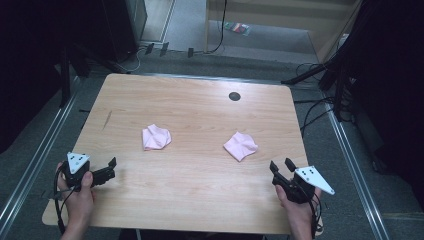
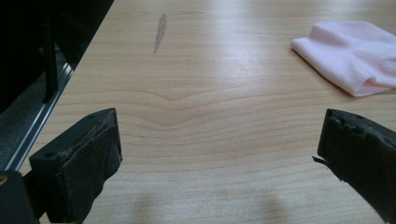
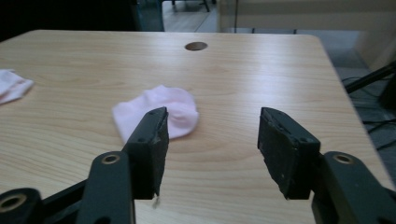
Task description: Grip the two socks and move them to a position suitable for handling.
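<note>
Two crumpled pink cloths lie on the wooden table (image 1: 200,200): the left cloth (image 1: 156,137) and the right cloth (image 1: 240,145). My left gripper (image 1: 110,168) is held at the near left edge, jaws wide open and nothing between them; its own view (image 2: 219,140) has the left cloth (image 2: 355,56) ahead to the right. At the near right edge my right gripper (image 1: 281,164) points toward the right cloth, open and holding nothing. In the right gripper view (image 3: 212,135) that cloth (image 3: 182,109) lies just beyond the left jaw, and the other cloth (image 3: 11,86) is at the far left.
A round cable hole (image 1: 234,96) sits near the table's far edge. A dark streak (image 1: 107,119) marks the wood at the left. Cables and dark stands (image 1: 320,75) surround the table on the floor. Bare wood lies between the cloths and the grippers.
</note>
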A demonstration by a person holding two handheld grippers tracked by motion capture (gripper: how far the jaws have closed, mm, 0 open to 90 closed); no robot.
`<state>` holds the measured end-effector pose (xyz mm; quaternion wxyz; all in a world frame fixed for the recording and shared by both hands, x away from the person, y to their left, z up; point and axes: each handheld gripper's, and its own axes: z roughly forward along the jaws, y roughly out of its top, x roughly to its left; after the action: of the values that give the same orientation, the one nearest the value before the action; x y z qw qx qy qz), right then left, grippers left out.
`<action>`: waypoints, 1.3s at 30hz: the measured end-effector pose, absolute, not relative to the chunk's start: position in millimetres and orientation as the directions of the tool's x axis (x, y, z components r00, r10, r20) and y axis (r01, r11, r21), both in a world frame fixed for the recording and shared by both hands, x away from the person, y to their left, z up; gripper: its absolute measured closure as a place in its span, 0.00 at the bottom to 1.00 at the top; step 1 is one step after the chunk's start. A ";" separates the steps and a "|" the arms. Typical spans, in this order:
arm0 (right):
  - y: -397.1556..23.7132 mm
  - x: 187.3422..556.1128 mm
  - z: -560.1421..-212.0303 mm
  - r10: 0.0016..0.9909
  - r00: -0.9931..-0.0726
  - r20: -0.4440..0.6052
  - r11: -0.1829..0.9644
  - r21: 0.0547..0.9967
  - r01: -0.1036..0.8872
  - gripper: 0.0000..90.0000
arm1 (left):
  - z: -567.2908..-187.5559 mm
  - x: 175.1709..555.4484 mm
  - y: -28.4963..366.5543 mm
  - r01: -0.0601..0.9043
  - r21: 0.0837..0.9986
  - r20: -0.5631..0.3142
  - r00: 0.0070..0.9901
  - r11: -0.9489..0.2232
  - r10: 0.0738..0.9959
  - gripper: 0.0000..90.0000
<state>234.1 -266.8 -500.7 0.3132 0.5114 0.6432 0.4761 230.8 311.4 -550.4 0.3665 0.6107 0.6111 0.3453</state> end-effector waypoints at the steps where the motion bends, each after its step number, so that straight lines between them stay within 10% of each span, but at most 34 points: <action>1: -261.6 239.8 -498.2 0.945 -0.309 0.108 0.018 0.925 0.380 0.52 | -550.3 231.0 311.2 0.497 0.868 -0.022 0.014 0.012 1.000 0.00; 17: -206.2 284.7 -505.5 0.921 -0.386 0.059 0.138 0.875 0.463 0.56 | -550.4 231.6 310.0 0.500 0.866 -0.016 0.008 0.010 1.000 0.00; 39: -178.9 353.9 -532.5 0.937 -0.350 0.018 0.213 0.765 0.608 0.36 | -550.5 231.5 309.1 0.498 0.867 -0.011 0.008 0.006 1.000 0.00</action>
<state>353.9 -178.9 -532.5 0.2340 0.5200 0.7427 0.3512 231.5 309.1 -550.5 0.3590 0.6123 0.6115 0.3496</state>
